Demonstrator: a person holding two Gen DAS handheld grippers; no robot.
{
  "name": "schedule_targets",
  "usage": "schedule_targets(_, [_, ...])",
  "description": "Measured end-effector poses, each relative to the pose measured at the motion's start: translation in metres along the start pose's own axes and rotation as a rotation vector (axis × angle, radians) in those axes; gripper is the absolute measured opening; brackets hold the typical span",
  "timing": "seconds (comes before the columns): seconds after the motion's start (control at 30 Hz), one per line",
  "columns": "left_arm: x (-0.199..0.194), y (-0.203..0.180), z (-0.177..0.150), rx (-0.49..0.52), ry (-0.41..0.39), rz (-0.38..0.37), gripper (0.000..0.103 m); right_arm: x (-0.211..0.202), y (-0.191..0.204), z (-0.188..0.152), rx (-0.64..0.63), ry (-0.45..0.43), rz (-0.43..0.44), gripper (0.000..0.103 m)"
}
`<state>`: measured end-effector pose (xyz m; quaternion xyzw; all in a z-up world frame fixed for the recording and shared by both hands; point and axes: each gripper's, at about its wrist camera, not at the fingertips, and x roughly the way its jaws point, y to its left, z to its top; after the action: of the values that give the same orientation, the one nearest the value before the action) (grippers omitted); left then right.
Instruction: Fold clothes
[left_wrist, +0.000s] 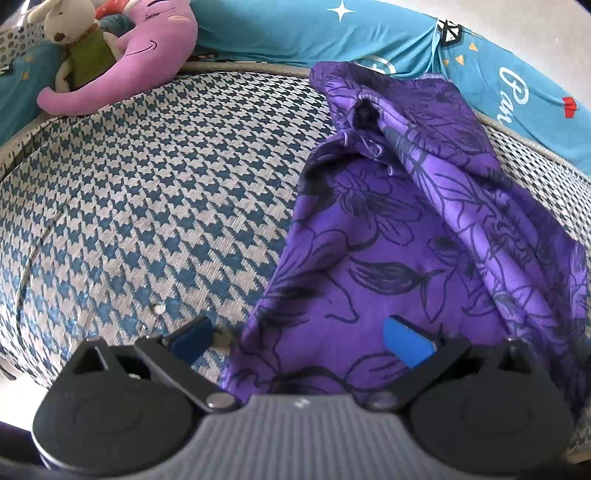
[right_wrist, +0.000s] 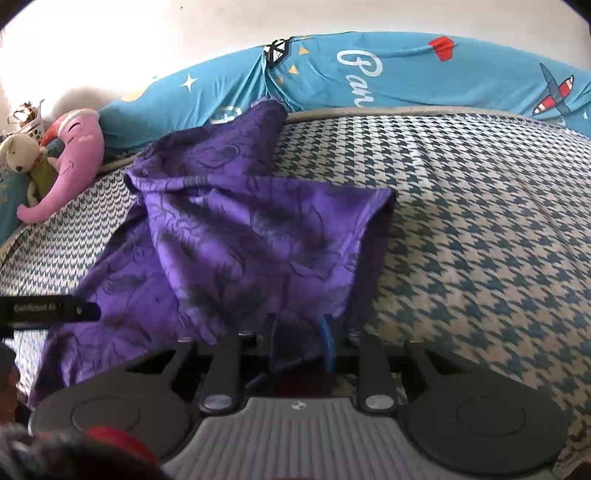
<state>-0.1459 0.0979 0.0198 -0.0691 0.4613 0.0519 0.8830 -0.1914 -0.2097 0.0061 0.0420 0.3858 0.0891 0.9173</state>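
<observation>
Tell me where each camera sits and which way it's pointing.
Left wrist: on the left tongs, open, low over the purple garment's edge, facing the pink plush.
Right wrist: on the right tongs, shut on the garment, facing the blue pillow.
Shared: garment, houndstooth cover, pillow, plush.

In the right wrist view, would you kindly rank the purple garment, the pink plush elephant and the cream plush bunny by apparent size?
Largest to smallest, as they appear:
1. purple garment, though it lies nearest the camera
2. pink plush elephant
3. cream plush bunny, partly cut off at the frame edge, so its rank is less sure
</observation>
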Motion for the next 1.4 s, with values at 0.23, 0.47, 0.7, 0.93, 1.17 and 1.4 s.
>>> schedule_targets(0.23, [-0.002,0.000,-0.002,0.018,0.005,0.002,0.103,-0.012,-0.005,-0.012,-0.004,0.027,-0.025,0.031])
schedule_targets(0.47, [-0.004,-0.001,-0.006,0.036,0.014,-0.006,0.103,-0.016,-0.008,-0.012,0.041,0.049,-0.047,0.031])
schedule_targets(0.7, [-0.003,-0.001,-0.006,0.028,0.023,-0.006,0.103,-0.013,-0.022,0.004,0.131,0.032,-0.029,0.032])
schedule_targets(0.93, [-0.002,-0.002,-0.004,0.009,0.026,-0.029,0.103,0.007,-0.046,0.035,0.225,-0.059,-0.011,0.044])
schedule_targets(1.17, [-0.003,0.002,-0.005,0.003,0.027,-0.047,0.103,0.039,-0.061,0.058,0.257,-0.133,-0.029,0.052])
schedule_targets(1.4, [-0.003,0.005,-0.004,-0.014,0.027,-0.058,0.103,0.064,-0.069,0.066,0.201,-0.134,-0.046,0.052])
